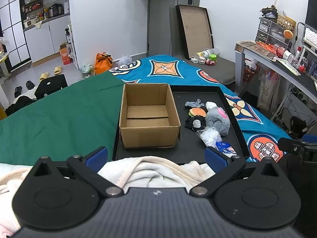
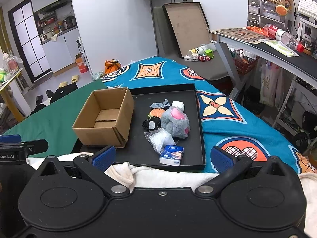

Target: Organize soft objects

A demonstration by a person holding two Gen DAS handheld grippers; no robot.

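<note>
A: L to R on the black tray (image 2: 200, 127)?
B: Cardboard box (image 2: 105, 119) on its L side, w/ nothing inside. Then the soft stuff heaped R of it: burger plush (image 2: 156, 112), grey plush (image 2: 175, 124), tissue pack (image 2: 172, 155) nearest.
A: Grippers?
B: Left gripper (image 1: 156, 155) & right gripper (image 2: 162, 155) both spread wide, holding nothing, above a cream blanket (image 1: 154, 172).

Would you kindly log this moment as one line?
left gripper: open | right gripper: open | cardboard box: empty | soft toys: on tray
</note>
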